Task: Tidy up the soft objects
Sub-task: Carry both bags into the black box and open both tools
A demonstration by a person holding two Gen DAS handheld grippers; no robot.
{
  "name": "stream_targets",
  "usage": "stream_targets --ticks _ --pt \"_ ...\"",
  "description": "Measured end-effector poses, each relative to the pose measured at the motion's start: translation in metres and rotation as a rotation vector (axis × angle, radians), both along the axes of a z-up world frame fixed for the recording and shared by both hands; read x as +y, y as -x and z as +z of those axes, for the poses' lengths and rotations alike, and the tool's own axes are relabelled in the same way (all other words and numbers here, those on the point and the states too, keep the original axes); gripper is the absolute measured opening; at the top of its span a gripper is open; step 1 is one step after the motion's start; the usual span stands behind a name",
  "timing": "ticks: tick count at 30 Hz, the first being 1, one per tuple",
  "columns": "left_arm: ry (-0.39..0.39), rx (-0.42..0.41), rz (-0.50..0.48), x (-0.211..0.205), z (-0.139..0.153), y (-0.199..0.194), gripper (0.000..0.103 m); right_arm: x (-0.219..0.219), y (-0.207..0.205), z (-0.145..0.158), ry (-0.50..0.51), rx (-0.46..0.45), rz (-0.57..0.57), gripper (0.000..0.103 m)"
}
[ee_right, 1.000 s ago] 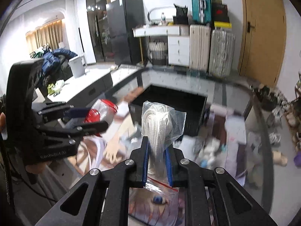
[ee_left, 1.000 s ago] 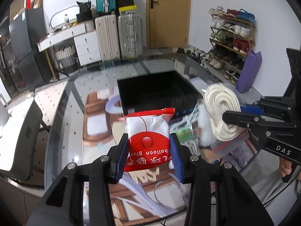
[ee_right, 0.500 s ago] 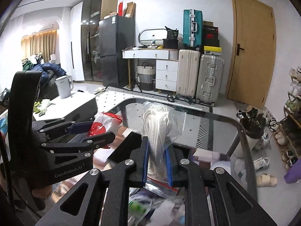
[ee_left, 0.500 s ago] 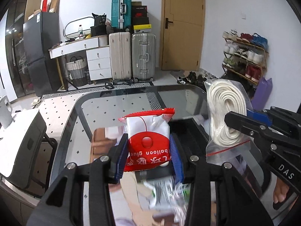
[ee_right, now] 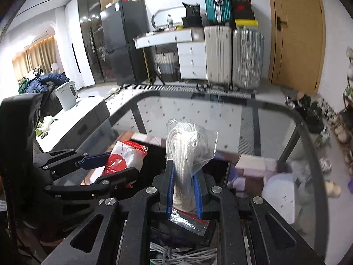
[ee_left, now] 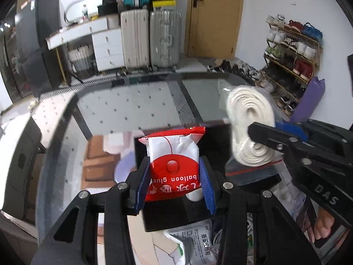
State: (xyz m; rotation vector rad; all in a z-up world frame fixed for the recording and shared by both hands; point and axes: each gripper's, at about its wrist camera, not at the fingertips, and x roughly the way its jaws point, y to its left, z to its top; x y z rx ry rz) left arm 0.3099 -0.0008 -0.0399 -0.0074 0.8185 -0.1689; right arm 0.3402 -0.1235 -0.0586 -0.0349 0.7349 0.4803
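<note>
My left gripper point(ee_left: 174, 178) is shut on a red and white "balloon glue" packet point(ee_left: 174, 161) and holds it over a black bin point(ee_left: 220, 137). My right gripper point(ee_right: 184, 183) is shut on a clear zip bag of coiled white rope point(ee_right: 185, 150), also over the black bin point(ee_right: 216, 170). The rope bag point(ee_left: 249, 123) and right gripper point(ee_left: 264, 135) show at the right of the left wrist view. The packet point(ee_right: 123, 159) and left gripper point(ee_right: 110, 165) show at the left of the right wrist view.
The bin stands on a glass table point(ee_left: 132, 101) with papers and boxes point(ee_right: 253, 163) beside it. Loose packets point(ee_left: 192, 243) and white cables point(ee_right: 183, 254) lie near the front edge. Suitcases point(ee_left: 150, 37), a drawer unit and a shoe rack point(ee_left: 293, 57) stand beyond.
Both grippers tilted up away from the table, then dropped back toward the black bin. Each has kept hold of its item throughout.
</note>
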Motion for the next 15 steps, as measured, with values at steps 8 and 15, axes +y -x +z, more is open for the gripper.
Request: stream_targets --ticks 8,15 --pt "0.020 0.083 -0.009 -0.005 -0.017 -0.005 0.042 -0.001 -0.003 -0.028 -0.001 0.099 0.012 0.016" --pt "0.008 0.095 -0.009 -0.012 -0.019 -0.006 0.045 0.000 -0.007 -0.039 0.014 0.150 0.011 0.016"
